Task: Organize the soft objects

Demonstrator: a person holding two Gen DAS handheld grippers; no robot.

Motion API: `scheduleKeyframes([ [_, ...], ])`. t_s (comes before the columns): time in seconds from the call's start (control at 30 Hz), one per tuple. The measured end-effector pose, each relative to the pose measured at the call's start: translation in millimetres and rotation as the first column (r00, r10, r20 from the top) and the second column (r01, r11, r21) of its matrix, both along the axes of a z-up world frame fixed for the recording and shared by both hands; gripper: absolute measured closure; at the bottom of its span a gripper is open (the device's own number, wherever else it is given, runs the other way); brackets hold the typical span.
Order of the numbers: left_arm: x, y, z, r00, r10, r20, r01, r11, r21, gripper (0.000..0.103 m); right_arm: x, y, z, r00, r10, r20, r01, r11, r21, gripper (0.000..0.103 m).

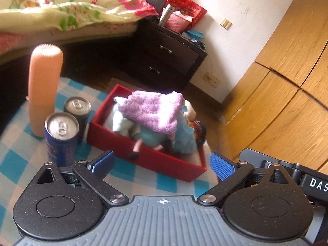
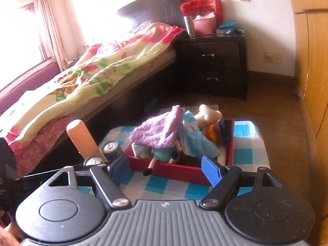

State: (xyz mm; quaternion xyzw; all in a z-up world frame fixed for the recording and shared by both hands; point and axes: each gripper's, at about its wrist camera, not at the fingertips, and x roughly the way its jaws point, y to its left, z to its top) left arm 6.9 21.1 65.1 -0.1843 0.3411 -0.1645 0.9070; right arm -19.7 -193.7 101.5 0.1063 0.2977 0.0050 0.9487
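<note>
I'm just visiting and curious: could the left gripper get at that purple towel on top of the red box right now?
Probably yes. The left gripper is open and empty, and the purple towel lies on top of the pile in the red box, with nothing between them.

Purple towel (image 1: 152, 110) hiding most of the doll (image 1: 143, 137), red box (image 1: 164, 162) floor buried, wardrobe (image 1: 287, 71) blurred

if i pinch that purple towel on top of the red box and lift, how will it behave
The purple towel looks like fluffy terry draped over the toys, so it will probably sag and fold rather than hold its shape. It seems light. Resting loosely on the pile in the red box, it should lift without dragging much.
</note>
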Motion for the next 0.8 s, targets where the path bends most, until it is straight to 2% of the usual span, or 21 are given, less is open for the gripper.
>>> scheduleKeyframes([
  [0.3,-2.6,-16.4,-0.8,1.000,0.027,0.001,-0.026,0.990,0.141,0.006,2.5,3.4,-5.7,1.000,-0.026,-0.004,0.026,0.997,-0.078,0.047],
  [0.5,-2.3,-13.5,0.5,0.999,0.046,-0.006,-0.044,0.988,0.150,0.006,2.8,4.8,-8.7,0.999,-0.033,-0.008,0.032,0.994,-0.107,0.046],
  [0.8,-4.0,-21.0,2.8,0.997,0.078,0.012,-0.078,0.964,0.252,0.006,6.1,6.3,-15.4,0.999,-0.035,-0.028,0.032,0.993,-0.115,0.046],
])
